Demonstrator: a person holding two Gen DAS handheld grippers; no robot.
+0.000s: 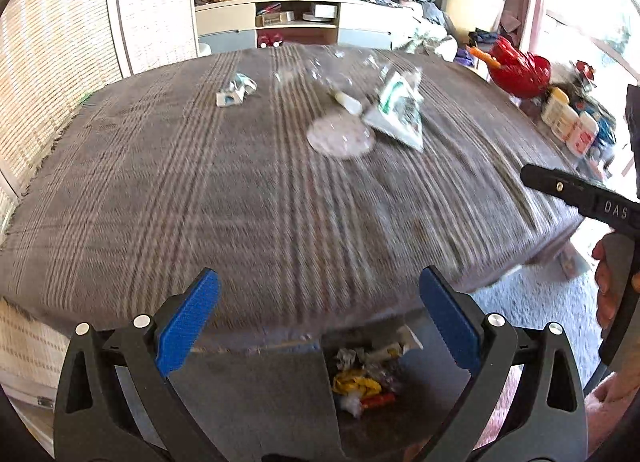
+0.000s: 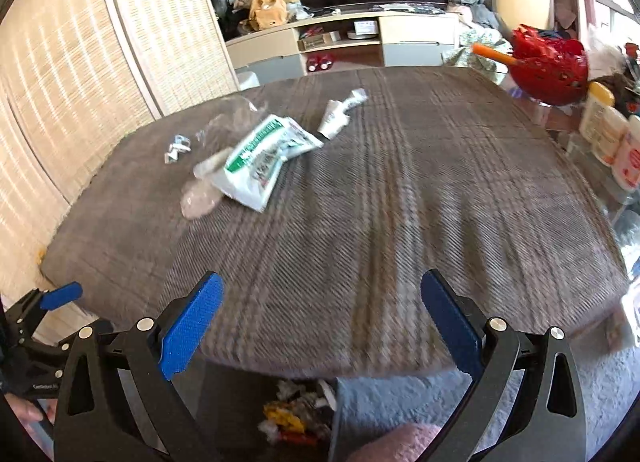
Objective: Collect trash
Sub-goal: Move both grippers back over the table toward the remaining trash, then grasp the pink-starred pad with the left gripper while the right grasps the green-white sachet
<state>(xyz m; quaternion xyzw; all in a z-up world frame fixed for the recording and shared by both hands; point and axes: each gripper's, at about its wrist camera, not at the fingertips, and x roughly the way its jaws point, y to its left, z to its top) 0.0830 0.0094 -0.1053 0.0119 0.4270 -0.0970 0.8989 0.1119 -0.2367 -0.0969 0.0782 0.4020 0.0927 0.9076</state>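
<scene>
The trash lies in a loose group on the far half of a brown striped woven cover (image 1: 224, 198) spread over a low flat surface. The largest piece is a white and green crumpled plastic packet (image 1: 396, 110) (image 2: 264, 154). Touching its left edge lies a small cream-coloured tube-like piece (image 1: 347, 101) (image 2: 210, 166). Just near of that piece lies a round, clear plastic lid (image 1: 340, 136) (image 2: 200, 196). A crumpled clear plastic wrap (image 1: 332, 70) (image 2: 228, 114) lies on the far side of the packet. A small white and blue crumpled wrapper (image 1: 236, 91) (image 2: 176, 148) lies apart, to the left of the group. In the right wrist view, a white squeezed tube (image 2: 340, 112) lies just to the far right of the packet.

Below the near edge of the cover, a dark bin (image 1: 436, 374) (image 2: 224, 414) on the floor holds trash already collected, including yellow, white and red pieces (image 1: 362, 384) (image 2: 290, 414).

The left hand-held gripper (image 1: 320, 318) hangs over the near edge of the cover, its blue-padded fingers (image 1: 188, 320) spread wide with nothing between them. The right hand-held gripper (image 2: 322, 320) is at the near edge as well, its blue pads (image 2: 192, 328) spread wide and holding nothing.

A red plastic basket (image 1: 520, 68) (image 2: 550, 66) stands beyond the far right corner. White bottles (image 1: 570, 122) (image 2: 612, 134) stand along the right side. A woven blind panel (image 1: 52, 74) (image 2: 80, 74) covers the left.
</scene>
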